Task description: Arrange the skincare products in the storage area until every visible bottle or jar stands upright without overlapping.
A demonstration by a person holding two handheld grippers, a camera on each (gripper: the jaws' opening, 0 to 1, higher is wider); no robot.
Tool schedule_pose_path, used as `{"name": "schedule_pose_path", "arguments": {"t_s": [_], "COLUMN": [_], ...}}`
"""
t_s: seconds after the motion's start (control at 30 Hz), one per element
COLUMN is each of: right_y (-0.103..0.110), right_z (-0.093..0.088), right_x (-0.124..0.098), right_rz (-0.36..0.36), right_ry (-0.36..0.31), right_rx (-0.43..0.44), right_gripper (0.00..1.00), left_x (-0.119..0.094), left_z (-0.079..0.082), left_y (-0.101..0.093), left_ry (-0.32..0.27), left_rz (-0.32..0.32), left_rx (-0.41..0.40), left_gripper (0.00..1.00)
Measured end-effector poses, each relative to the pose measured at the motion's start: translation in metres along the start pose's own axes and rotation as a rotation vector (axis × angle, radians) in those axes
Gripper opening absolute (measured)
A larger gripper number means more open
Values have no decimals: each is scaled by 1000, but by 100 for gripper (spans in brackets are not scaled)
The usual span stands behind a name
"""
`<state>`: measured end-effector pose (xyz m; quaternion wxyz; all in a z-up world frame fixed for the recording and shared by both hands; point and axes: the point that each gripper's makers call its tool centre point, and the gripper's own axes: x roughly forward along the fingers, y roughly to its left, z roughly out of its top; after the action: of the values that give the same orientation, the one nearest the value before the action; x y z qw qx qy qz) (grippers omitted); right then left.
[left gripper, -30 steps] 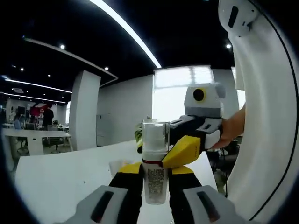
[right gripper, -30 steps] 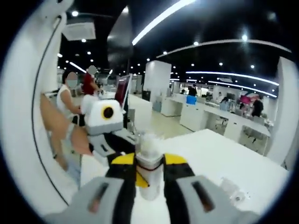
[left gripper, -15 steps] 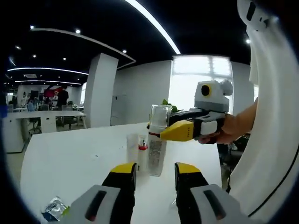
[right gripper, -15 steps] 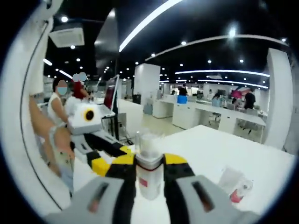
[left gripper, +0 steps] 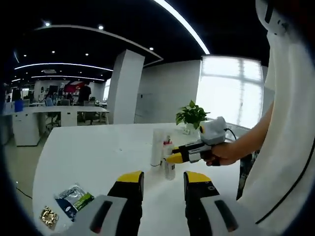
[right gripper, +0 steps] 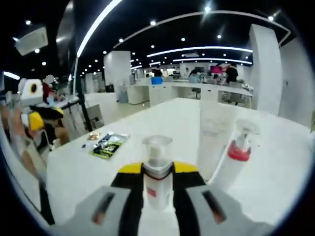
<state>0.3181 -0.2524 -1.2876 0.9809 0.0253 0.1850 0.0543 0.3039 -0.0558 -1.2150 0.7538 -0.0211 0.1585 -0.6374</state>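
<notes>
- Since half a second ago the left gripper [left gripper: 161, 183] has drawn back from the bottles, its jaws apart and empty, where a second ago they were clamped around the clear-capped bottle [right gripper: 157, 169].
- Far left on the white table [left gripper: 88, 157] lie a green-and-blue sachet [left gripper: 74, 199] and a small gold packet [left gripper: 48, 217], well apart from the bottles.
- Near the middle stands a tall white tube [left gripper: 157, 147], upright, with a red-collared pump bottle [right gripper: 235, 162] just beside it (from the left gripper view I cannot tell whether they touch).
- To the right, the right gripper [right gripper: 157, 184] is clamped on the clear-capped bottle, holding it upright close in front of the other two.
- Step in hand, as I judge it: setting this bottle down beside its neighbours.
- The next move calls for lowering it until its base sits flat, clear of the tube and pump bottle, then parting the jaws without tipping it.
</notes>
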Motion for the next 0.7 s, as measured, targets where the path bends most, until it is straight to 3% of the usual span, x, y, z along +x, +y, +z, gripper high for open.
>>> {"name": "schedule_pose_path", "arguments": {"t_s": [0.4, 0.7], "right_y": [-16, -15], "right_z": [-12, -22], "right_x": [20, 13], "right_rz": [-18, -8], "right_ry": [-27, -54], "right_rx": [-37, -45], "right_gripper": [19, 19], "left_x": [-12, -15], "left_z": [-9, -5], "left_y": [4, 4], "left_ry": [9, -1], "left_rz": [65, 71], "left_rx": [-34, -29], "left_gripper": [33, 32]}}
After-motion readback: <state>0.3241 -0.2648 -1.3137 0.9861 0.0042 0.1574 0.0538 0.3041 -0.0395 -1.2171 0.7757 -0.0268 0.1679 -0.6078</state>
